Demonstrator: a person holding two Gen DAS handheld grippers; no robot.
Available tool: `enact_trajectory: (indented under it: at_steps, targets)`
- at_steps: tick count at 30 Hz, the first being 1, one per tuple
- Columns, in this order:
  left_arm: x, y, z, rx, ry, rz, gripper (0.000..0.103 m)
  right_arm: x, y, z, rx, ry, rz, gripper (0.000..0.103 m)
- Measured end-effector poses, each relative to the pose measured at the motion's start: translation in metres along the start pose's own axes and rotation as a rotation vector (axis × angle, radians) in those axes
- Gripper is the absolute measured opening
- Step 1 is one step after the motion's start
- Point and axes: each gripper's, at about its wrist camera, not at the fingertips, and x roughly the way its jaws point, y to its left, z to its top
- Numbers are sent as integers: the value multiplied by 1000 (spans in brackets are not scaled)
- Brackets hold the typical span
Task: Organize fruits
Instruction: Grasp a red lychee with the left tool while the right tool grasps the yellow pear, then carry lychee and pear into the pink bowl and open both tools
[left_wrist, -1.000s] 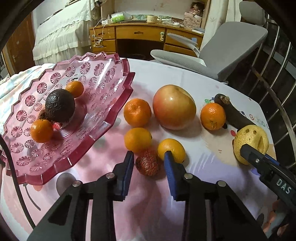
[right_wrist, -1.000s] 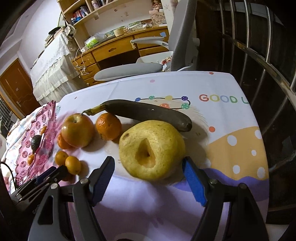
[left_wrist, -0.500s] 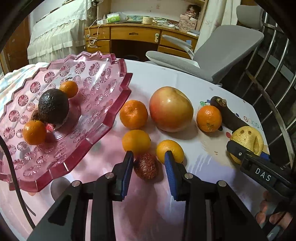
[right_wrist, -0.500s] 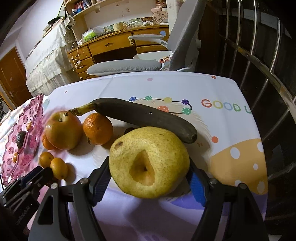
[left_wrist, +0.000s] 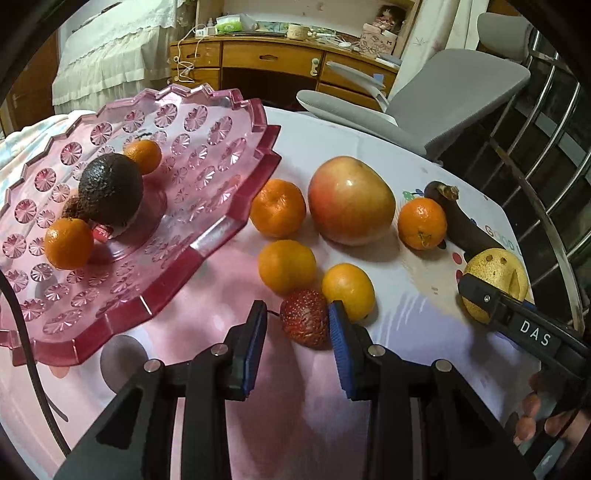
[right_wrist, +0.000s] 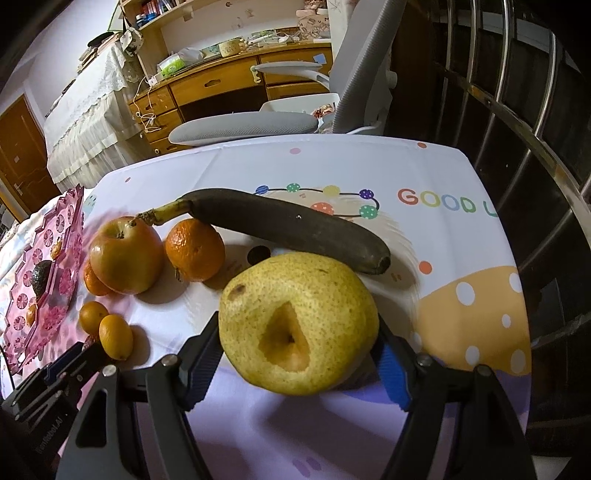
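We work at a tabletop (right_wrist: 461, 173) strewn with fruit, and the pink plate (left_wrist: 207, 243) at ten o'clock from the left tongs (left_wrist: 295, 325) is where it all belongs.

The left tongs are closing around the lychee (left_wrist: 306, 322). The right pad looks to touch its skin, while a gap shows at the left pad, so the grip is not yet made. An orange (left_wrist: 349, 291) sits just beside the lychee at one o'clock, touching the right finger's tip. To do this well, we judge that we should centre the small fruit between the pads, squeeze gently because its shell is brittle, and lift straight up so the neighbouring orange is not nudged into rolling.

The right tongs (right_wrist: 299, 354) stand wide, clasping the pear (right_wrist: 299, 321) on both flanks, its hollowed side facing the camera. The banana (right_wrist: 291, 225) lies just beyond at twelve o'clock. The pear is round and heavy, so we would hold it at its broadest part and carry it low toward the plate, past the apple (right_wrist: 125, 254).
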Motion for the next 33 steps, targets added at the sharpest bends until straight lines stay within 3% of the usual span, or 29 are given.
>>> enact_trajectory:
  at_steps: [2, 14, 20, 33]
  targets:
    - [1, 1, 0, -9, 9, -19, 25, -2, 1, -2, 4, 8, -2, 75]
    - [-11, 11, 4, 24, 32, -20, 23, -19, 7, -18, 15, 66, -5, 75]
    - [-45, 22, 4, 89, 15, -43, 23, -35, 19, -31, 31, 86, 0, 75]
    - [-134, 53, -6, 238, 41, -209, 23, -87, 87, -75, -3, 87, 3, 75]
